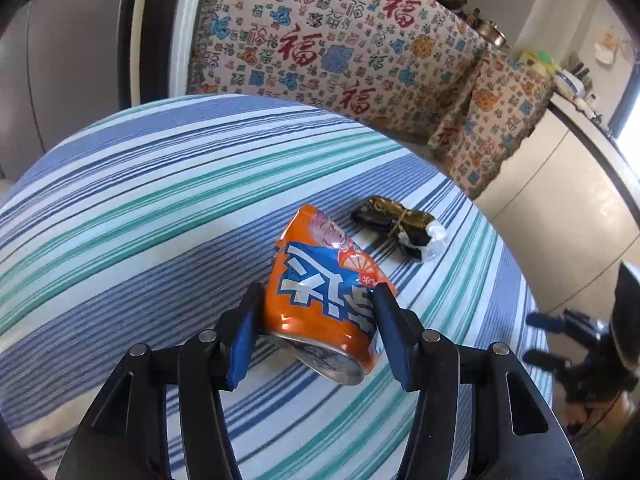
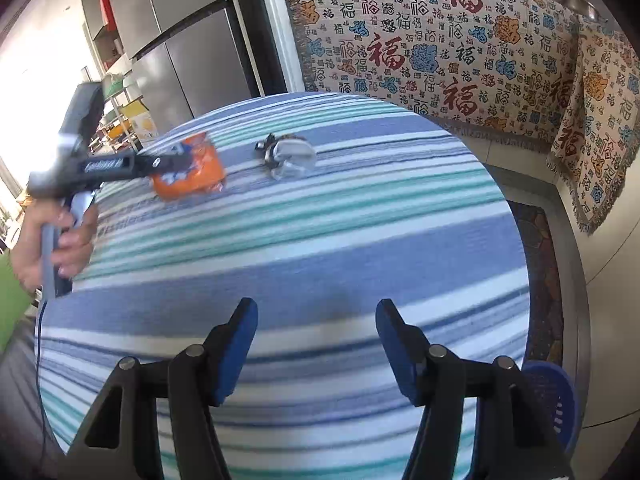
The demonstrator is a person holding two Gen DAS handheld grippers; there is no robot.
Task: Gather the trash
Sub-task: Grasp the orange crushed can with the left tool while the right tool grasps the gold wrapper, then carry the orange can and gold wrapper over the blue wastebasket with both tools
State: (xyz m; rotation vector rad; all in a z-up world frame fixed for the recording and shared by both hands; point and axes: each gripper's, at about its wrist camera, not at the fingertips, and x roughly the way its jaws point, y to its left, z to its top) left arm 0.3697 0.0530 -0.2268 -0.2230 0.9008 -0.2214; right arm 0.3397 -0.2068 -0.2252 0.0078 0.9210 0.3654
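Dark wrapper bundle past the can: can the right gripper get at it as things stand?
Probably yes. The right gripper is open and empty, with only bare striped tablecloth between it and the wrapper bundle. The left gripper and crushed orange can sit off to one side.

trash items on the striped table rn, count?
2: crushed orange drink can between the left gripper pads; dark wrapper bundle with clear plastic just beyond it. None hidden, apparently.
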